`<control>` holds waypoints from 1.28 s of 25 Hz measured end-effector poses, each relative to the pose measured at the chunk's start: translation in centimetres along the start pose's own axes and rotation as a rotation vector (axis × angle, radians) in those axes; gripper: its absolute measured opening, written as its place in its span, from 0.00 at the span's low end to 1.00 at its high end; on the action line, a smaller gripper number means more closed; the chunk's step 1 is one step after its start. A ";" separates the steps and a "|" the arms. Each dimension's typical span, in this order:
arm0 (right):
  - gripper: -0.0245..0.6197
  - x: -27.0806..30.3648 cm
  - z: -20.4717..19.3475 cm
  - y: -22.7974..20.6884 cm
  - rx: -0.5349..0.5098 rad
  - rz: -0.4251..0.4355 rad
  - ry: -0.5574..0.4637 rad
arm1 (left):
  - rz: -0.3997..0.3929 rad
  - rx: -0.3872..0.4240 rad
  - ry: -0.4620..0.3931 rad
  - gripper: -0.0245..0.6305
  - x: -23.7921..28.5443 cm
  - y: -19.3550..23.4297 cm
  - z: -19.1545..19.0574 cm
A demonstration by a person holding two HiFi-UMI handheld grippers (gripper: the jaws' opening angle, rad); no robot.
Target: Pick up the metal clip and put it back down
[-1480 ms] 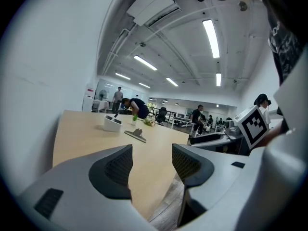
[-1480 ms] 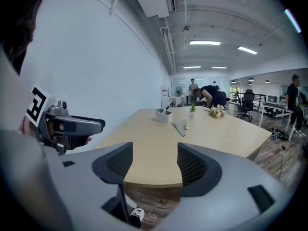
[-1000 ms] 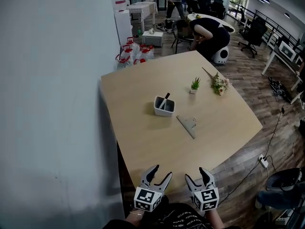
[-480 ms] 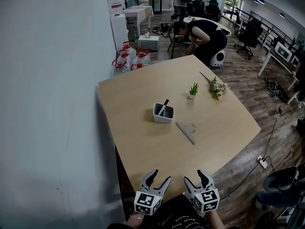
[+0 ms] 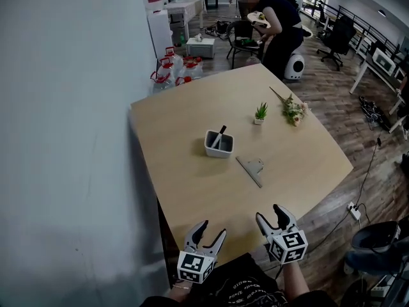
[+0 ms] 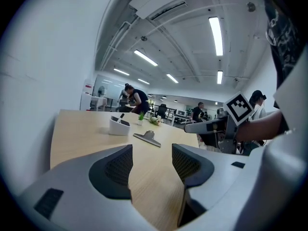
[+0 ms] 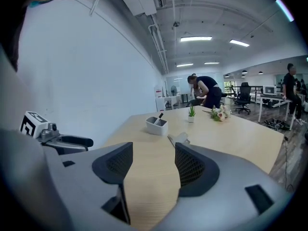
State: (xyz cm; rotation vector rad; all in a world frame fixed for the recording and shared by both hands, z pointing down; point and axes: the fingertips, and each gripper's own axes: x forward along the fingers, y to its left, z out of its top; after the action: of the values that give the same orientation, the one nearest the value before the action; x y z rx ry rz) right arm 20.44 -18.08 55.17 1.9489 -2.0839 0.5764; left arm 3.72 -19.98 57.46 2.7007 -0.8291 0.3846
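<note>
Head view has the left claw (image 5: 213, 230) and right claw (image 5: 270, 213) side by side at the near edge of the bench (image 5: 185, 117) — both gaping wide, nothing between the jaws. Metal clip (image 5: 250, 169) lies flat around mid-bench, just beside the white pen cup (image 5: 219, 144) — well apart from both claws.

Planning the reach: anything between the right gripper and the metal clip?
Nothing: bare tabletop from right gripper to metal clip, shown in the head view.
</note>
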 end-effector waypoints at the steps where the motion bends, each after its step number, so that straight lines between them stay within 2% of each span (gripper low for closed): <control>1: 0.49 0.5 0.8 -0.6 -0.005 0.012 -0.005 | 0.008 0.000 -0.003 0.41 0.0 0.1 0.2; 9: 0.45 6.3 6.4 -5.3 0.000 0.095 -0.010 | 0.092 -0.034 -0.008 0.41 0.5 1.1 1.1; 17: 0.44 12.8 7.3 -8.2 0.006 0.193 0.090 | 0.176 -0.060 -0.021 0.41 2.1 1.8 2.2; 23: 0.42 17.4 4.5 -9.7 0.057 0.263 0.218 | 0.234 -0.083 0.018 0.41 2.3 2.0 1.4; 28: 0.39 20.6 2.3 -11.5 0.045 0.233 0.304 | 0.267 -0.094 0.028 0.41 2.6 2.4 1.7; 32: 0.39 22.3 0.8 -12.1 0.111 0.237 0.355 | 0.282 -0.102 0.041 0.41 2.6 2.3 1.6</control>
State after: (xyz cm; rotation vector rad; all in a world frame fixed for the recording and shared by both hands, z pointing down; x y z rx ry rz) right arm 30.53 -39.01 65.50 1.5194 -2.0967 1.0234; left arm 4.66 -23.66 57.33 2.4785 -1.1879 0.4443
